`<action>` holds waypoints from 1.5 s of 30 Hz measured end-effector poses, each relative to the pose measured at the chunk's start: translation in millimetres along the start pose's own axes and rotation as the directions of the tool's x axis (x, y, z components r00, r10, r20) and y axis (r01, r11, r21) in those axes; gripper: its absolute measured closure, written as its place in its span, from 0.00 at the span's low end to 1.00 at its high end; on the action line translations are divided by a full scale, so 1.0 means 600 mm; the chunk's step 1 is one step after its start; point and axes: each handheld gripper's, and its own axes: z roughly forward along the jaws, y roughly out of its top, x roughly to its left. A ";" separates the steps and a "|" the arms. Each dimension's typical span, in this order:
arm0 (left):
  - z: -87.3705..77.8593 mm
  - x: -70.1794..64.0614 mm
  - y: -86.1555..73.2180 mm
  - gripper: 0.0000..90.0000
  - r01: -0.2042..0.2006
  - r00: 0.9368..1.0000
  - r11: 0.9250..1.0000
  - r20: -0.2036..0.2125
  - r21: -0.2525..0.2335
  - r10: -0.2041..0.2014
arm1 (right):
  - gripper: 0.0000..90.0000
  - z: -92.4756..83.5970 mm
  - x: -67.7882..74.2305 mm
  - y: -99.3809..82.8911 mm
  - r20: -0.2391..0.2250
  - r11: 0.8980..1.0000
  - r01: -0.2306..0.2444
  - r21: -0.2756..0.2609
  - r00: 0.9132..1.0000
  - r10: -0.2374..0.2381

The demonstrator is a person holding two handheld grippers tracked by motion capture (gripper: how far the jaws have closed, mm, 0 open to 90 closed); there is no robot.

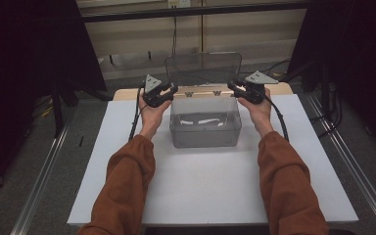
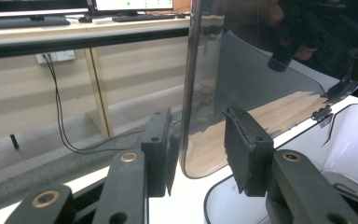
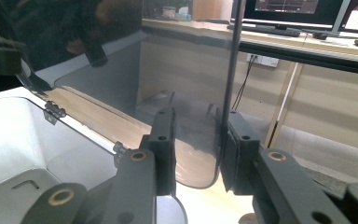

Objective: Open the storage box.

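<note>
**Two grippers straddle the raised lid of a clear box**

Parted jaws of the left gripper (image 2: 200,154) and right gripper (image 3: 198,149) each bracket a side edge of the upright smoky lid (image 1: 203,68), pads not visibly pressing it. The thin plastic panel looks light, stiff and slick; gripping low, near the rounded corners, seems safest. Its hinges (image 1: 203,93) join it to the translucent box (image 1: 205,129), mid-table on the white tabletop (image 1: 200,191).

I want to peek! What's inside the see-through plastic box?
Inside the clear grey plastic box, small white pieces lie on the bottom; what they are is too blurry to tell. Its lid stands open.
</note>
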 end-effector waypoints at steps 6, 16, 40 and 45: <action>0.013 0.002 0.002 0.70 0.023 1.000 1.000 0.008 0.020 -0.024 | 0.78 0.002 -0.003 0.000 -0.009 1.000 -0.009 -0.002 1.000 0.009; 0.020 -0.001 0.006 0.72 0.057 0.998 0.997 -0.010 0.051 -0.056 | 0.78 0.007 -0.007 -0.002 -0.006 0.999 -0.043 -0.004 0.999 0.043; 0.035 0.009 0.010 0.73 0.110 0.994 0.991 0.010 0.082 -0.111 | 0.81 0.017 -0.019 -0.005 -0.015 0.992 -0.118 0.051 0.993 0.119; 0.037 0.015 0.011 0.73 0.144 0.989 0.984 0.018 0.104 -0.147 | 0.81 0.018 -0.019 -0.004 -0.015 0.989 -0.138 0.062 0.990 0.139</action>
